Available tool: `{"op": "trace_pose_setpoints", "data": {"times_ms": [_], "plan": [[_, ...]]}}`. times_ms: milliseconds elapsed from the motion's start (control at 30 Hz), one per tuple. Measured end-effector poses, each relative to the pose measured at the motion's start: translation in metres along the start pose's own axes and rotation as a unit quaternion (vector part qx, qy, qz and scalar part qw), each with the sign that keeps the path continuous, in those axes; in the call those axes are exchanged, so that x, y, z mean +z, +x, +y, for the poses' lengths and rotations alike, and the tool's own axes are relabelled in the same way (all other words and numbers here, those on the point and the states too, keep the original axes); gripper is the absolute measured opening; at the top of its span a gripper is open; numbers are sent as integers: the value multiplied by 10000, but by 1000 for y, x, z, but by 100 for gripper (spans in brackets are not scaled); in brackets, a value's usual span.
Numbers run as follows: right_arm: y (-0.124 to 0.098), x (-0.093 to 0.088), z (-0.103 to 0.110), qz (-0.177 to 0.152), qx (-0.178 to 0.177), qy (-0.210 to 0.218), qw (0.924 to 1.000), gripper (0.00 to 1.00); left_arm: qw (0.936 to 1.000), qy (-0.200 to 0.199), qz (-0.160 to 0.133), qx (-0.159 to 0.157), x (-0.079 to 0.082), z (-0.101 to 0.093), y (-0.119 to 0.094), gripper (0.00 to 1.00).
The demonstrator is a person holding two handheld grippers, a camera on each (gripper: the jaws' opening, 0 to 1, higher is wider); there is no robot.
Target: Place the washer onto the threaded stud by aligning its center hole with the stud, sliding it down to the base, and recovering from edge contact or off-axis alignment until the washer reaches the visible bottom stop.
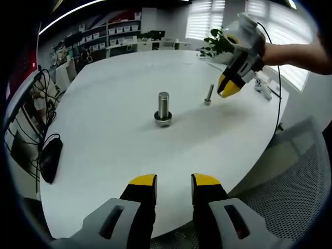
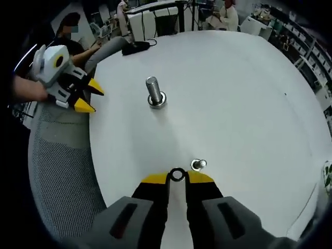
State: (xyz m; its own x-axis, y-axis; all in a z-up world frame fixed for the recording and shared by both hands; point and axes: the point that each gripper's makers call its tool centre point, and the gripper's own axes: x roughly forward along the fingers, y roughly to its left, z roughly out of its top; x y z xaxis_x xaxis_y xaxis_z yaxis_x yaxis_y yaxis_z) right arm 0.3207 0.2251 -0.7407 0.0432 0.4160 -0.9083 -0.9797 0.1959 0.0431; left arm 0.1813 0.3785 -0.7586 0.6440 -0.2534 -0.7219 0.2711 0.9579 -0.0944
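White round surface (image 2: 249, 104): large steel threaded stud (image 2: 153, 91) upright mid-surface, small bolt (image 2: 198, 165) near right tongs (image 2: 177, 176) pinching dark ring washer (image 2: 177, 175); left tongs (image 1: 174, 182) parted, empty.

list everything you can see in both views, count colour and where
table: 1, white, round, under everything
large threaded stud: 1, silver, upright near the table's middle, ring at its base
small bolt: 1, silver, upright, beside the right gripper's tips
washer: 1, dark ring, pinched between the right gripper's tips
computer mouse: 1, black, at the table's edge, cable attached
mesh chair: 1, grey, beside the table
potted plant: 1, green, at the table's far side
shelves: several, white, back wall
seated people: at least 2, background
left gripper: 1, yellow tips on grey and black, open, holding nothing
right gripper: 1, same colours, closed on the washer
hand: 1, holding the right gripper
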Motion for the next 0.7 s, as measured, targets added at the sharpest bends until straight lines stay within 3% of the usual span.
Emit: {"op": "trace_pose_setpoints", "data": {"times_ms": [400,700], "plan": [[-15,18,-13,-222,-234,-138,9994,14,10000,13,-1,-1,0,-1,0,24],[-9,19,-23,-105,-292,-277,9991,14,10000,12,-5,-7,1,-1,0,24]]}}
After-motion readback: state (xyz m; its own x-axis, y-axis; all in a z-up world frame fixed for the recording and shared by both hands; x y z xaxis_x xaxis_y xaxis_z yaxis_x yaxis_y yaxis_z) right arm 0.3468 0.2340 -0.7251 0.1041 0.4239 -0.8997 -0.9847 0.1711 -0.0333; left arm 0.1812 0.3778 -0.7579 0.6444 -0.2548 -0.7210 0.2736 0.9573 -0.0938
